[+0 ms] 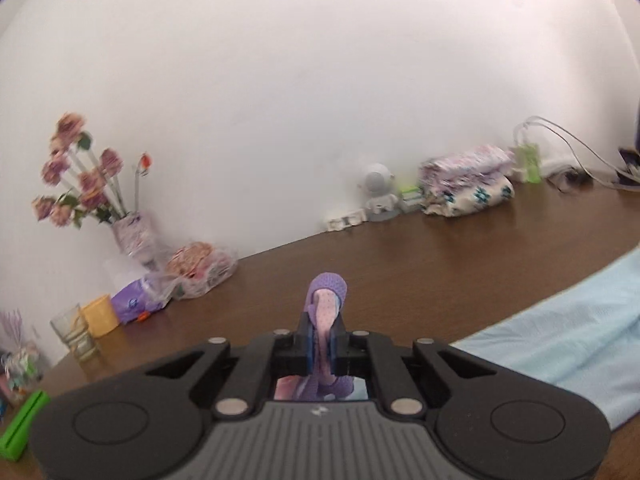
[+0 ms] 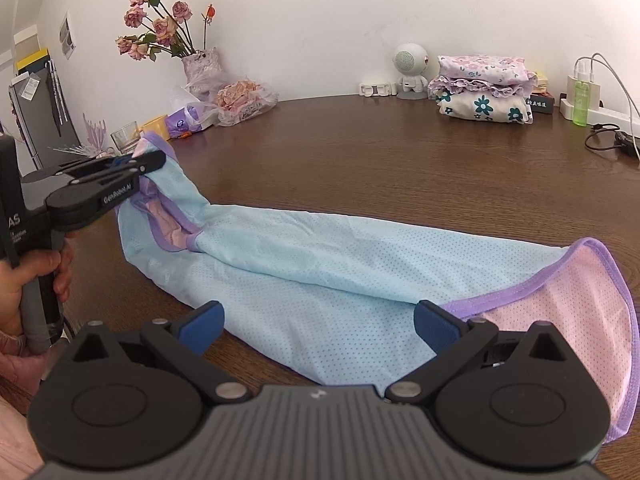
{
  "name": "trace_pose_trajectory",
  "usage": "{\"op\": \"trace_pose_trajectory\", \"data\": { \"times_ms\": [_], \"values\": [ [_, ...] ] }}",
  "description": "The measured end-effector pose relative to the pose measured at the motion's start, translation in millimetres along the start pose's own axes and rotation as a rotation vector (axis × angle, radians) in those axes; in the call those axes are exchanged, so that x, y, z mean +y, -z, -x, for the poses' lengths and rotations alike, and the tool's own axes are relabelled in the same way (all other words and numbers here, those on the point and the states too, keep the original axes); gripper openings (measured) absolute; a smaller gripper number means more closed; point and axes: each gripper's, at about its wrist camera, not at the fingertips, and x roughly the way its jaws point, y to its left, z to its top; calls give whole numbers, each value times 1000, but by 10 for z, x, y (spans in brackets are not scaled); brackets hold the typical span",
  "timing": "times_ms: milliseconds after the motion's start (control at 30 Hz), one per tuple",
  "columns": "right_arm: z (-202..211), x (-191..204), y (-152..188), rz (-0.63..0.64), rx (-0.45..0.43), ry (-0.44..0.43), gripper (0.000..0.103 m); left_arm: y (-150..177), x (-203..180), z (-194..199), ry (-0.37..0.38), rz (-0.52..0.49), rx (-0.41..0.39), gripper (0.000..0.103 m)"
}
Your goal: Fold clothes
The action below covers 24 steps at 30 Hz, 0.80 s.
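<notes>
We're barely started: left hand-held gripper [image 2: 154, 162] pinches the light-blue mesh garment's [image 2: 320, 276] purple-trimmed end [image 1: 326, 296] at 9 o'clock, right hand-held gripper [image 2: 320, 326] gapes empty, nothing folded yet.

- The left gripper [image 2: 154, 160] is built of black plastic, with white lettering printed along one arm.
- Blue pads [image 2: 202, 326] are fitted on the right gripper [image 2: 320, 326].
- Silver screws are set in ribbed grey housing.
</notes>
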Motion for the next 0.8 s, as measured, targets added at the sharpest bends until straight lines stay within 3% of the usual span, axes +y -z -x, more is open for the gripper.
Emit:
{"op": "trace_pose_trajectory", "data": {
  "times_ms": [100,267,433,533,600,633,667,800],
  "values": [
    [58,-63,32,-12,-8,13,103,37,-411,26,43,-153,-21,6],
    [140,-179,65,-34,-22,40,103,107,-781,10,87,-304,-5,6],
    [216,-268,71,-48,-45,56,103,131,-969,-59,156,-375,53,7],
    [235,-298,77,-55,-51,62,103,168,-1057,-17,179,-417,60,16],
    [240,-311,82,-58,-52,63,103,172,-1048,52,193,-418,35,28],
    [243,-317,82,-58,-52,64,103,154,-1013,85,209,-401,30,46],
    [247,-326,83,-59,-52,65,103,120,-956,119,233,-368,26,57],
    [218,-333,61,-54,-49,61,103,-71,-579,267,358,-173,-9,58]
  ]
}}
